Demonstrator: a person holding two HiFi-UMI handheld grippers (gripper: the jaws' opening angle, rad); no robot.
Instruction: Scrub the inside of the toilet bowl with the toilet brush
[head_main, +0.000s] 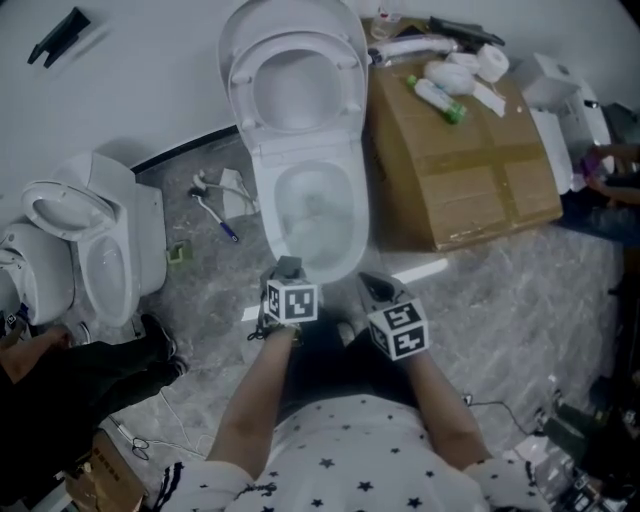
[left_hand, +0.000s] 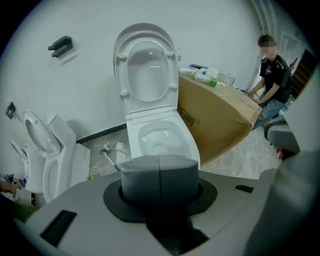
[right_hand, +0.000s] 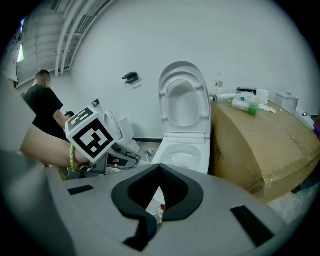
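A person in a star-print shirt (head_main: 340, 455) stands at the foot of a white toilet (head_main: 352, 170), forearms held forward with a gripper in each hand. The left gripper (head_main: 288, 268) hangs just in front of the bowl's near rim, its fingers clenched pad to pad with nothing between them, as the left gripper view shows. The right gripper (head_main: 375, 288), just beside it over the grey marbled floor (head_main: 500, 300), has its fingers released and spread, holding nothing. The toilet's lid and seat (head_main: 295, 60) stand upright against the white wall, leaving the bowl open. The toilet brush (head_main: 217, 218), thin and blue-tipped, lies untouched on the floor to the left of the toilet's base, well apart from both grippers. A large cardboard box (head_main: 470, 180) stands against the toilet's right side, with bottles and tubes on top. A second toilet (head_main: 95, 250) stands at the far left.
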